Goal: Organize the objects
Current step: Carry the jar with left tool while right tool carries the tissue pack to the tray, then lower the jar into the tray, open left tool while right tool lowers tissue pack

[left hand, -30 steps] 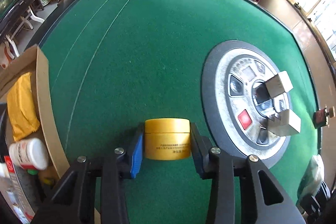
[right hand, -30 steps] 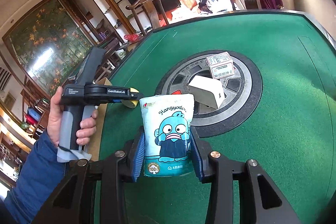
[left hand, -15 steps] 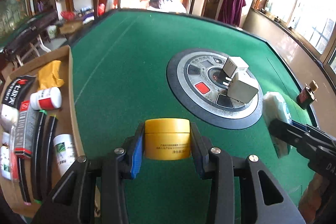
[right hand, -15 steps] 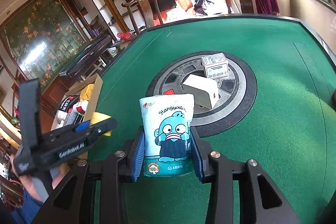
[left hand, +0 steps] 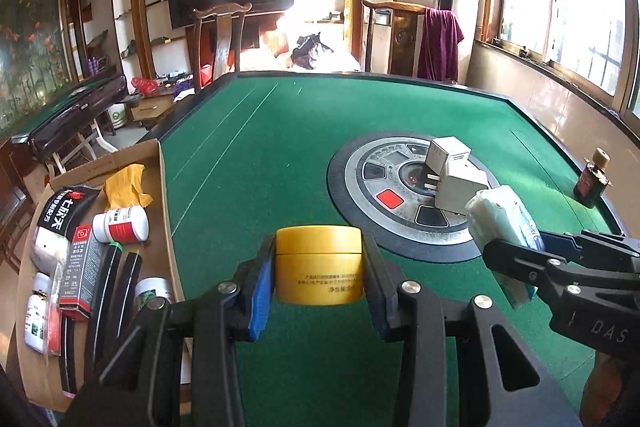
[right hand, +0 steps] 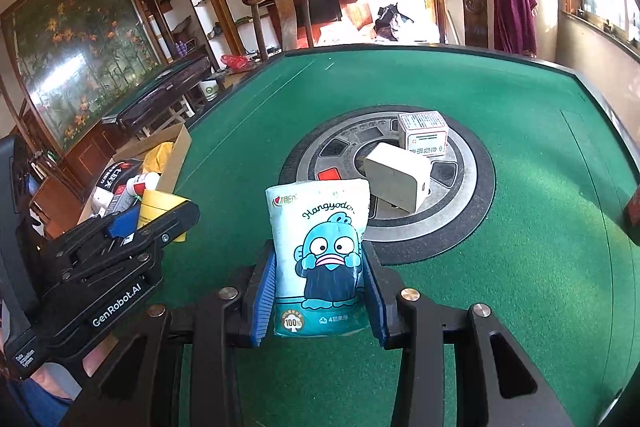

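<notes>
My left gripper (left hand: 319,279) is shut on a yellow jar (left hand: 319,265) and holds it above the green table, right of the cardboard box (left hand: 166,187). It shows in the right wrist view too (right hand: 160,223), with the jar (right hand: 158,205). My right gripper (right hand: 319,283) is shut on a tissue pack (right hand: 320,255) with a blue cartoon figure. The pack also shows at the right of the left wrist view (left hand: 504,223).
The box holds several bottles, packets and a yellow cloth (left hand: 124,187). A white adapter (right hand: 396,177) and a small printed box (right hand: 424,133) lie on the round centre panel (right hand: 468,195). A dark bottle (left hand: 592,179) stands near the right table edge.
My left gripper has tilted up and drawn back with the jar, bringing the box and the room into view. My right gripper holds the pack almost still, and the left gripper now sits closer beside it.
</notes>
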